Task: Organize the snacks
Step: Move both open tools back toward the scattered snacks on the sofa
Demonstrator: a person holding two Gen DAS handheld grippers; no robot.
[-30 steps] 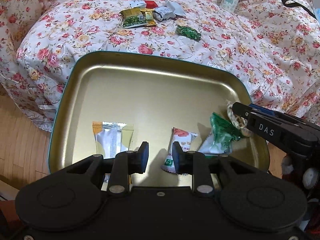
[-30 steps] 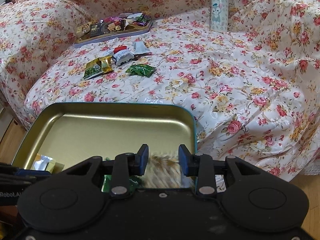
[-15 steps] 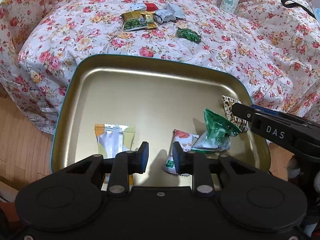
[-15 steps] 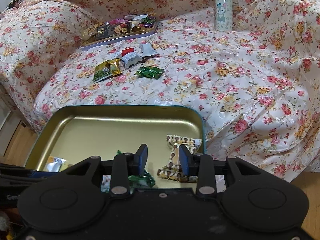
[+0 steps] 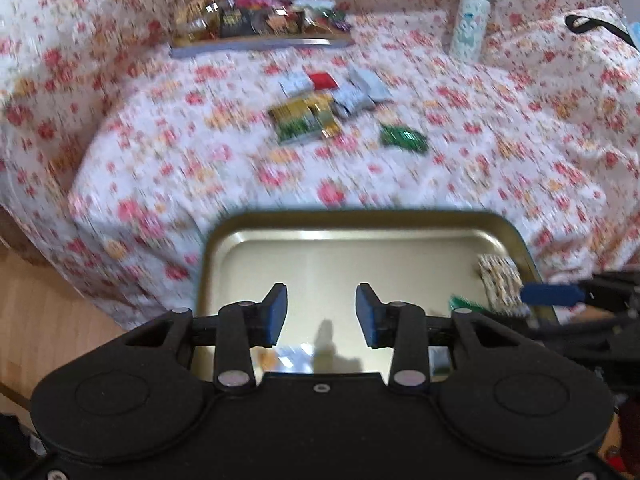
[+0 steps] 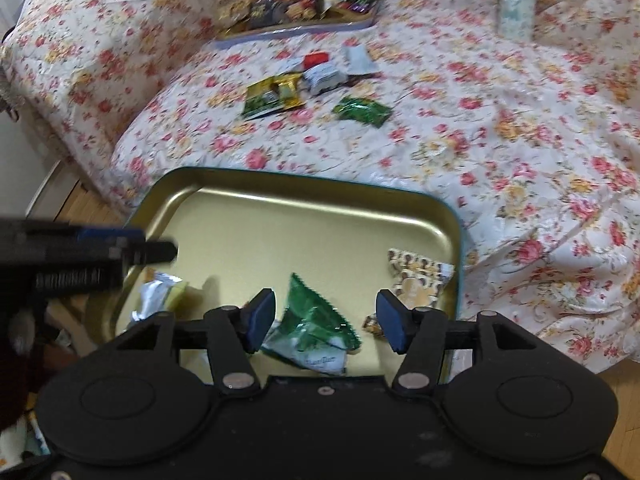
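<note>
Your left gripper (image 5: 321, 316) hangs over the near part of a gold tray (image 5: 360, 224); its jaws are opening and nothing sits between the blue pads (image 5: 276, 312). Just below the fingers, at the tray's near edge, you can make out part of a yellow and silver wrapper (image 5: 294, 356), blurred. Off to its right, in the tray's right corner, lies a brown patterned packet (image 5: 500, 280), with a green scrap (image 5: 466, 304) beside it.

Your right gripper (image 6: 326, 320) also points down into the tray (image 6: 304, 188), jaws opening and gripping nothing. A green and white packet (image 6: 316, 328) lies on the tray floor below the gap, nearer the left pad (image 6: 260, 316); whether it touches that pad cannot be told. The brown patterned packet (image 6: 416, 280) lies just beyond the right finger, against the tray's right wall. To the left, a silver and yellow packet (image 6: 160, 296) rests near the tray's left wall, under the tip of your other gripper.

Beyond the tray spreads a floral cloth (image 6: 480, 120). On it, well apart from both grippers, sits a loose cluster of snacks (image 6: 296, 84), with one green packet (image 6: 362, 110) to its right. Farther still is a second tray full of sweets (image 6: 304, 8), and a pale bottle (image 6: 516, 0) stands at the far right.
</note>
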